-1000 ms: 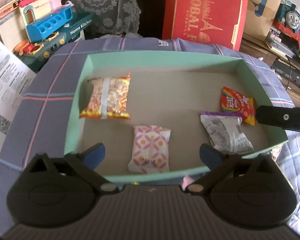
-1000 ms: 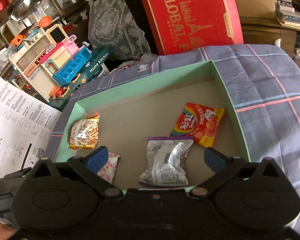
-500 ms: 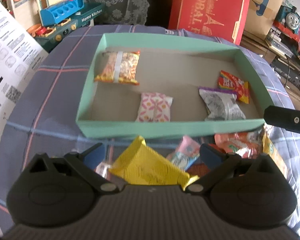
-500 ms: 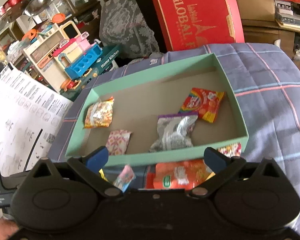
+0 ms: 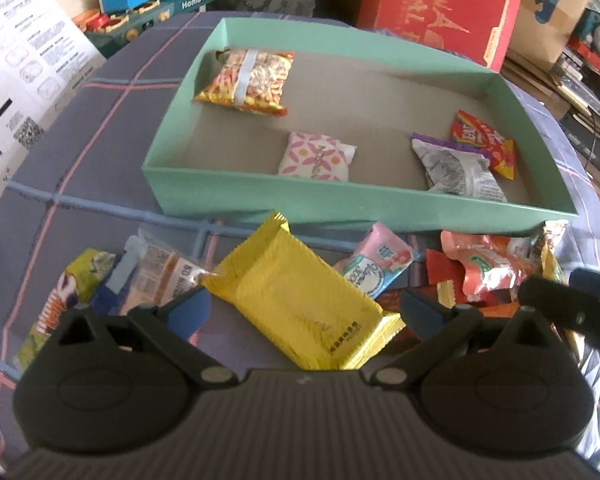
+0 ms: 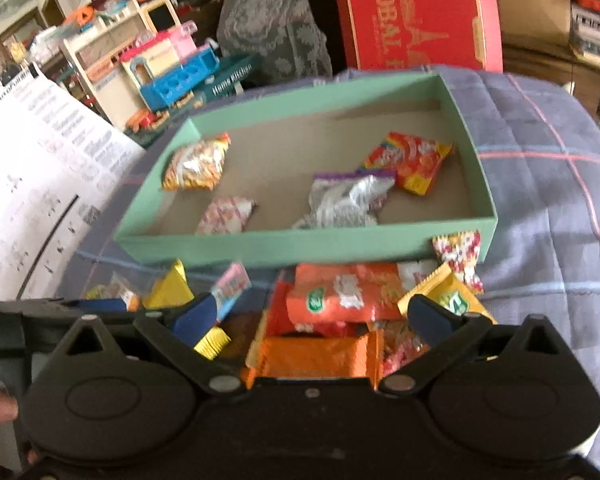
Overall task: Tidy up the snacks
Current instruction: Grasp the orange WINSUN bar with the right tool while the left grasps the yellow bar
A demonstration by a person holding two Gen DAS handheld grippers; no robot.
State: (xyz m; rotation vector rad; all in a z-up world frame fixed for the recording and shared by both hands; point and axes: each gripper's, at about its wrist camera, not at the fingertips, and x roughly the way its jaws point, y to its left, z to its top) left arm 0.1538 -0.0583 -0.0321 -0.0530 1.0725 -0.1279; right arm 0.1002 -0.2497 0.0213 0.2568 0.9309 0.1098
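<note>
in the left wrist view, the left tongs point(image 5: 302, 310) are released, with the two blue fingertips point(image 5: 188, 312) wide apart and nothing between them in a grip. they hang over a yellow packet point(image 5: 300, 312), which lies on the checked blue cloth point(image 5: 84, 168) in front of the green tray point(image 5: 340, 202). beside the yellow packet, also in front of the tray, there is a pink and blue sachet point(image 5: 374, 264), and further to the right a salmon-coloured packet point(image 5: 488, 266). to the left of the yellow packet lies a clear packet with printed text point(image 5: 160, 268). inside the tray there are four snacks: an orange noodle-like packet point(image 5: 248, 80) in the far left corner, a pink flower-pattern packet point(image 5: 318, 156) near the front wall, a silver packet with a purple edge point(image 5: 456, 168) near the front right, and a rainbow packet point(image 5: 484, 144) touching it from behind. a dark part of the right tongs point(image 5: 572, 304) shows at the right edge.

in the right wrist view, the right tongs point(image 6: 312, 314) are also released and hold nothing. they hang over an orange packet point(image 6: 320, 354) in the snack pile in front of the tray point(image 6: 300, 248). just behind it lies an orange-red packet with a green mark point(image 6: 340, 296), and a yellow-green packet point(image 6: 452, 296) lies to its right. a small flower-print packet point(image 6: 458, 254) touches the front right corner of the tray. a red box point(image 6: 416, 12) stands behind the tray.
</note>
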